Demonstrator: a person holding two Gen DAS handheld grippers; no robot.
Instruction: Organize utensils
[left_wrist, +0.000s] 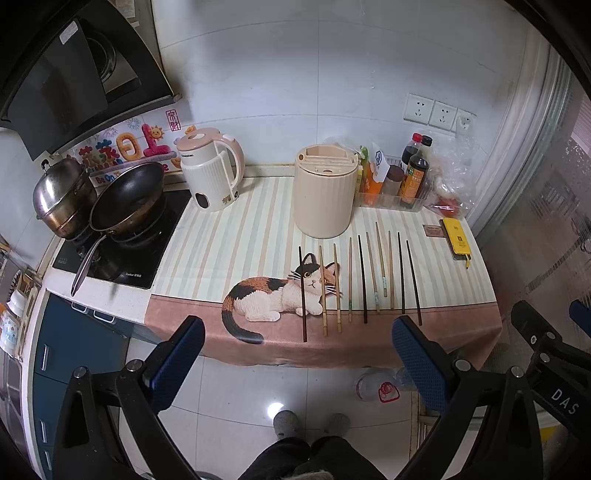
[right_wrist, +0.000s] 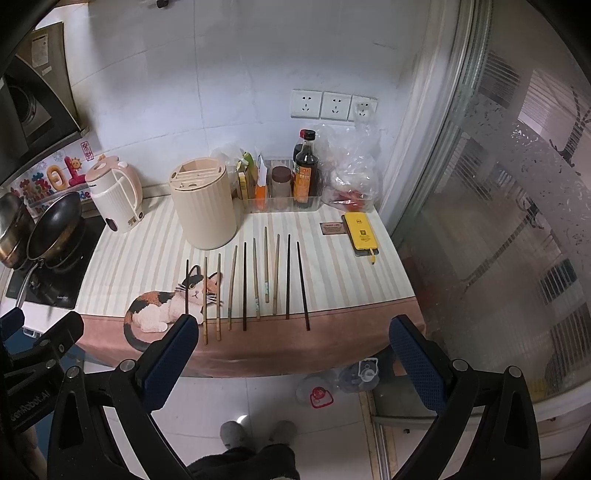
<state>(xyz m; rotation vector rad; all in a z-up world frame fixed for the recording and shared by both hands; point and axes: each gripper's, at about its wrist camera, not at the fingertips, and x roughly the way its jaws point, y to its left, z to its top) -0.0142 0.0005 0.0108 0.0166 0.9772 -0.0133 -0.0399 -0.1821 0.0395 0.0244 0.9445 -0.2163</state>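
Several chopsticks (left_wrist: 364, 278), dark and pale wood, lie side by side on the cat-print tablecloth (left_wrist: 229, 236); they also show in the right wrist view (right_wrist: 255, 282). A beige ribbed utensil holder (left_wrist: 325, 192) with slots on top stands behind them, also seen in the right wrist view (right_wrist: 205, 206). My left gripper (left_wrist: 297, 332) is open and empty, held in front of the table's front edge. My right gripper (right_wrist: 291, 332) is open and empty, also in front of the edge, to the right of the left one.
A pink-and-white kettle (left_wrist: 212, 171) stands left of the holder. A wok (left_wrist: 127, 197) and a steel pot (left_wrist: 62, 195) sit on the cooktop at left. A tray of sauce bottles (left_wrist: 402, 182), a plastic bag and a yellow phone (left_wrist: 457, 238) are at the right. A glass partition (right_wrist: 517, 221) bounds the right.
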